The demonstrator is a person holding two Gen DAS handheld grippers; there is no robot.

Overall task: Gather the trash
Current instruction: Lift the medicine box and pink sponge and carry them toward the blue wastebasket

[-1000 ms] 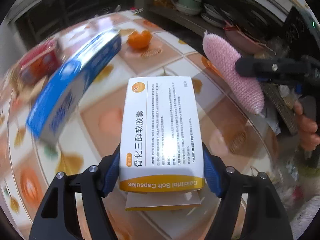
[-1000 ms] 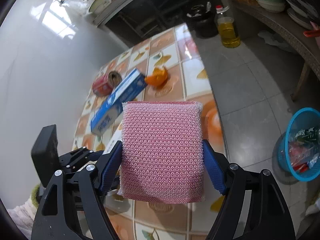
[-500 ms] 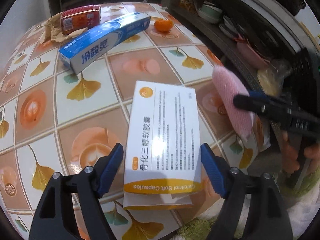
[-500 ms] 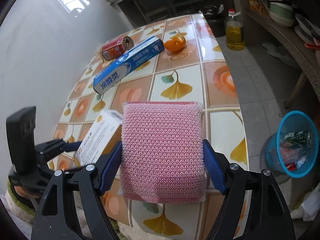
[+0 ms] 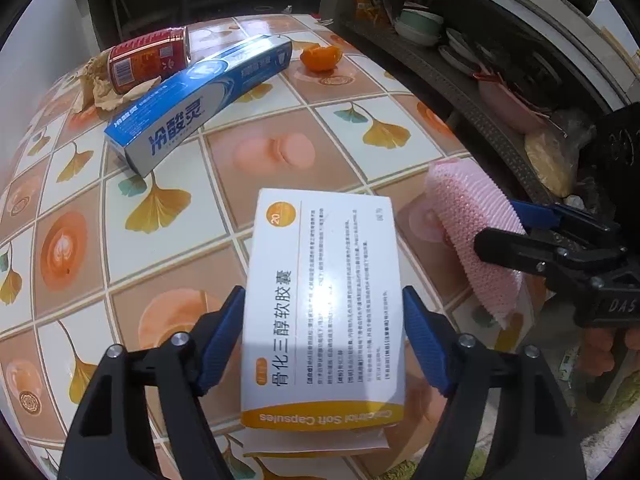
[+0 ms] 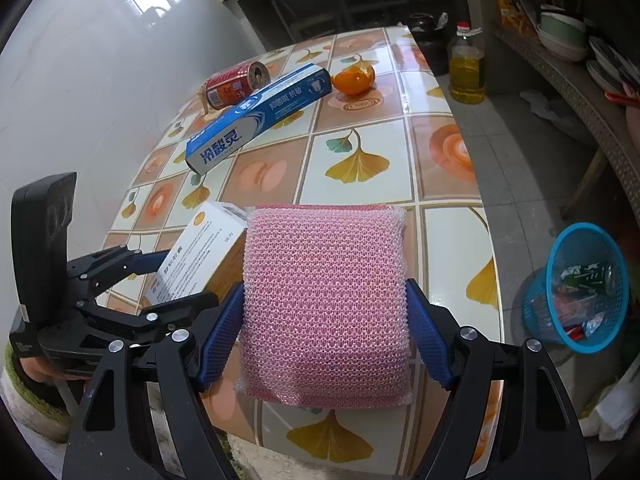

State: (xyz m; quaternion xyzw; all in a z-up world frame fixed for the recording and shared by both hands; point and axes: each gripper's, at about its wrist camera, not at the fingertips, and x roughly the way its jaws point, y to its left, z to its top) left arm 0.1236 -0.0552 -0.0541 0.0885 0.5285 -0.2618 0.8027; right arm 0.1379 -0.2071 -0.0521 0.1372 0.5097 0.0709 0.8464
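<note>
My left tongs (image 5: 323,340) closing on white capsule box (image 5: 324,300), pads at long sides, box raised over tabletop (image 5: 280,120). Thin card, light, probably empty: crushes easily, so gentle squeeze. My right tongs (image 6: 325,332) clamp pink mesh sponge (image 6: 326,300) by edges: soft, springy, grippy. Blue bin (image 6: 580,284) on floor, right of tabletop.

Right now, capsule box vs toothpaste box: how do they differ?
The capsule box is white with an orange band, short and wide; the toothpaste box is blue, long and narrow. The capsule box is held off the table between the left tongs, whose jaws are closing; the toothpaste box lies untouched on the tiled table, beside a red can. Both are printed cardboard cartons.
</note>
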